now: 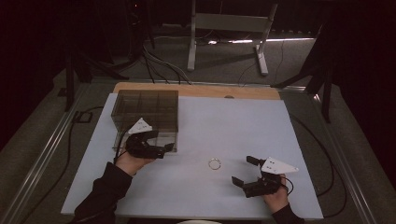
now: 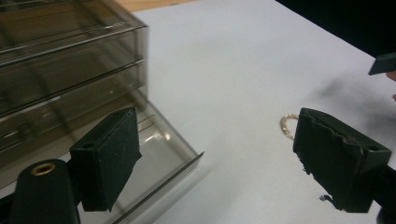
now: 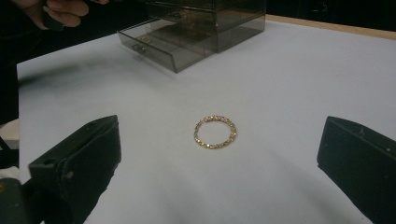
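A small gold chain bracelet [image 1: 214, 164] lies flat on the white table [image 1: 224, 126] between my two grippers. In the right gripper view the bracelet [image 3: 215, 131] sits just ahead of my right gripper [image 3: 217, 168], whose jaws stand wide apart with nothing between them. From above, that right gripper [image 1: 244, 170] is to the bracelet's right, pointing left at it. My left gripper [image 1: 161, 141] is open beside the pulled-out bottom drawer [image 1: 152, 140] of a smoky clear drawer box [image 1: 144, 109]. In the left gripper view my left gripper [image 2: 224, 158] holds nothing, and the bracelet [image 2: 286, 126] is partly hidden behind one jaw.
The drawer box [image 2: 70, 60] stands at the table's back left, its lowest drawer [image 2: 154, 154] pulled toward me. From the right gripper view the box [image 3: 210, 18] and open drawer [image 3: 159, 44] lie far off, near the other hand [image 3: 60, 11]. A wooden strip [image 1: 196, 89] edges the far side.
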`<state>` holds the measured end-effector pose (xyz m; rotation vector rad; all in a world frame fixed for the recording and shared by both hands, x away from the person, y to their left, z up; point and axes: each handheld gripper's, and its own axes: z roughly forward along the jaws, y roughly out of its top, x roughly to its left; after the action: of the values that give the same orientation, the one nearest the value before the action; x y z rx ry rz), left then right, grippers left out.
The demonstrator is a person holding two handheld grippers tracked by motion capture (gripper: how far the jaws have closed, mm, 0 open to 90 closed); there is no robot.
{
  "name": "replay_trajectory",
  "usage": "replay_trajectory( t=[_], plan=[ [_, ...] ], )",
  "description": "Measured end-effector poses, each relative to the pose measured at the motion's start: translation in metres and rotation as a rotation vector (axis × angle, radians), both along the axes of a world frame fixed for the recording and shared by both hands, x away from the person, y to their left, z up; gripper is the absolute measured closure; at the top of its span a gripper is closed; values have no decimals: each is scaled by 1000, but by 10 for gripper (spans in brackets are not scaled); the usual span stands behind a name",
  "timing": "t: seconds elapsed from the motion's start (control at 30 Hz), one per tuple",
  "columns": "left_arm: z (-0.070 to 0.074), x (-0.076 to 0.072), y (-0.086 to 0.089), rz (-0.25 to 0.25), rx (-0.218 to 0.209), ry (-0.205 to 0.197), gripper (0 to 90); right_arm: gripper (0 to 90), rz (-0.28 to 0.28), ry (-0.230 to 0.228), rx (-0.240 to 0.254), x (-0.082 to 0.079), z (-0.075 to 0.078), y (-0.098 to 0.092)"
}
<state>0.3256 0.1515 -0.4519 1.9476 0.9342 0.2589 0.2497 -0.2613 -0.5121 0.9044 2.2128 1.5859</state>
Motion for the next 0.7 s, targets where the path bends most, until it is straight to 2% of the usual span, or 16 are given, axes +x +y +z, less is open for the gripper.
replay_trajectory(
  t=[0.17, 0.27, 0.4, 0.7],
  plan=[
    [-2, 0, -20, -47, 1, 8, 158, 0, 0, 0, 0, 0, 0, 0],
    [-2, 0, -24, -55, 1, 12, 158, 0, 0, 1, 0, 0, 0, 0],
    [-6, 1, -43, -98, -2, 18, 160, 0, -1, 0, 2, 0, 0, -1],
    [-13, 1, -67, -155, -8, 33, 163, 0, 0, 3, 5, 0, 0, -1]
  ],
)
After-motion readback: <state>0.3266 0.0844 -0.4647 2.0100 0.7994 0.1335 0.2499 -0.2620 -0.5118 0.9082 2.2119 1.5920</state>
